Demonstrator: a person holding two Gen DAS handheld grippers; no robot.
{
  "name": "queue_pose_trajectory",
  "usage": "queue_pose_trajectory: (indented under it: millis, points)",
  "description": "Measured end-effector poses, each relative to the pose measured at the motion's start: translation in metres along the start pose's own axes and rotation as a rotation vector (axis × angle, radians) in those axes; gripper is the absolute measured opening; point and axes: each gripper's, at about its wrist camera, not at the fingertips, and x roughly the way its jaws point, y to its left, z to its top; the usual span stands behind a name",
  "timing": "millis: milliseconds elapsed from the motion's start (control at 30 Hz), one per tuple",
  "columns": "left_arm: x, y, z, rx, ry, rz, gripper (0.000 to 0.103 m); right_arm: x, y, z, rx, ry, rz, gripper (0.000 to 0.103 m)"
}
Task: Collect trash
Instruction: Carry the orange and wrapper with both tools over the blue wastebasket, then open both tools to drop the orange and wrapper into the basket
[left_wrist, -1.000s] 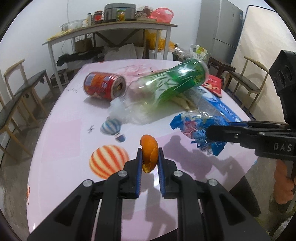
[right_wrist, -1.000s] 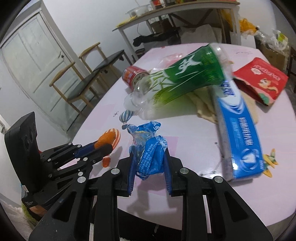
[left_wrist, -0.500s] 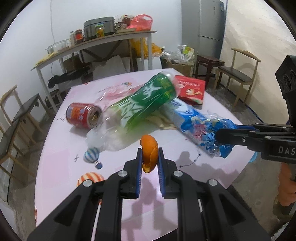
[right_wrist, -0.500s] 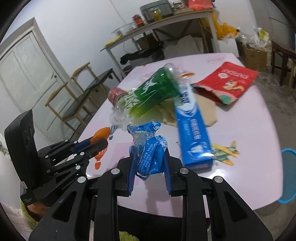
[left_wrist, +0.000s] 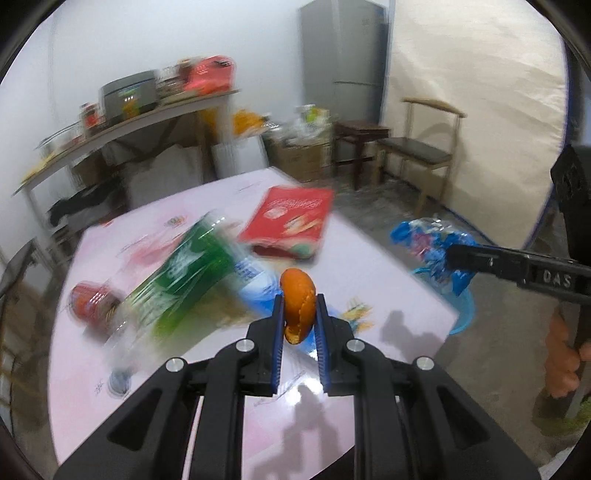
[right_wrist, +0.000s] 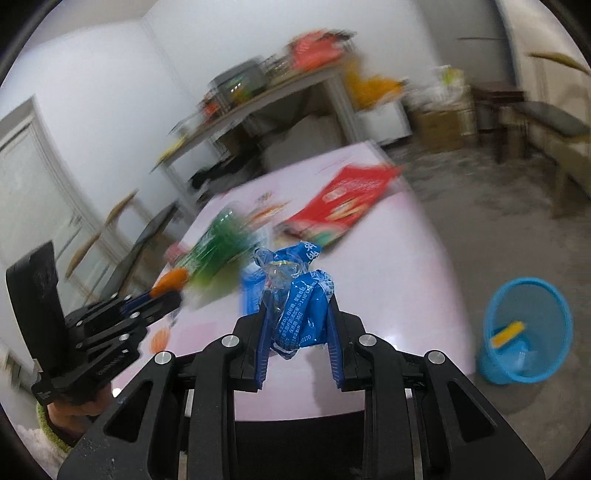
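My left gripper is shut on a curled piece of orange peel, held above the pink table. My right gripper is shut on a crumpled blue plastic wrapper; in the left wrist view the same wrapper hangs past the table's right edge. A blue waste basket stands on the floor to the right of the table, with a yellow scrap inside. Still lying on the table are a green bottle, a red can, a red snack bag and a blue packet.
A long side table loaded with pots and jars runs along the back wall. A wooden chair, a small dark stool and a grey fridge stand at the right. More chairs and a white door sit left of the table.
Both grippers have swung to the right and slightly up with their loads. The wrapper now hangs beyond the table's edge, and the blue basket has come into the right wrist view.
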Motion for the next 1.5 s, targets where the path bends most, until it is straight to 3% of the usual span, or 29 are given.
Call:
queue_pose_trajectory:
  millis: [167,267,400,567,667,700,767,833,1133,1367,1500]
  points:
    - [0.037,-0.049,0.046,0.077,0.018,-0.184,0.015,-0.044,-0.093,-0.001,0.195,-0.083,-0.190,0.025]
    - [0.076,-0.087,0.070,0.116,0.092,-0.308,0.015,-0.043,-0.149,-0.015,0.325,-0.047,-0.259,0.025]
    - [0.150,-0.145,0.088,0.139,0.268,-0.438,0.015,-0.017,-0.212,-0.038,0.481,0.033,-0.291,0.025]
    - [0.225,-0.213,0.090,0.204,0.420,-0.500,0.015,0.020,-0.277,-0.048,0.606,0.082,-0.310,0.025]
    - [0.259,-0.242,0.094,0.207,0.449,-0.511,0.016,0.034,-0.296,-0.045,0.624,0.079,-0.343,0.029]
    - [0.269,-0.250,0.097,0.211,0.445,-0.520,0.019,0.040,-0.306,-0.042,0.621,0.073,-0.356,0.031]
    - [0.283,-0.260,0.099,0.227,0.439,-0.518,0.038,0.054,-0.322,-0.039,0.622,0.088,-0.399,0.051]
    - [0.290,-0.267,0.103,0.216,0.430,-0.489,0.045,0.054,-0.329,-0.042,0.632,0.090,-0.413,0.056]
    - [0.263,-0.242,0.107,0.174,0.364,-0.482,0.063,0.026,-0.317,-0.062,0.634,0.048,-0.409,0.058]
    - [0.182,-0.179,0.106,0.116,0.250,-0.468,0.072,-0.008,-0.275,-0.058,0.559,-0.010,-0.342,0.072]
    - [0.125,-0.126,0.093,0.076,0.161,-0.448,0.074,-0.017,-0.240,-0.045,0.498,-0.018,-0.258,0.073]
